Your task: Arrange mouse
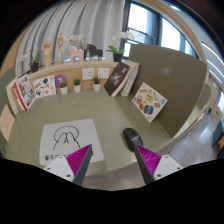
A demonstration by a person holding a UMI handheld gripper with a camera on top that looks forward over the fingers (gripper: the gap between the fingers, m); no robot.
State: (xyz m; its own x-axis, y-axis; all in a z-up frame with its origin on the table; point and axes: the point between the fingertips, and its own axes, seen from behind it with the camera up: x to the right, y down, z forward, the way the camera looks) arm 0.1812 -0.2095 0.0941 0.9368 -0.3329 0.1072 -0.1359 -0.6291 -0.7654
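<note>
1. The table [100, 115] is a green-grey surface, with picture cards [90, 78] propped along its 12 o'clock edge.
2. A white sheet [68, 140] bearing a drawn outline lies at 11 o'clock of the fingers.
3. The gripper [113, 160] is wide open, holding nothing.
4. The dark mouse [132, 135] sits just ahead of the right finger, at 1 o'clock.

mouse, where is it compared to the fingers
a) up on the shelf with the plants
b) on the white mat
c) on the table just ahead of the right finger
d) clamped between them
c, the mouse rests on the table just past the right finger's tip, the open fingers not touching it, and the white mat lies off to its left.
</note>
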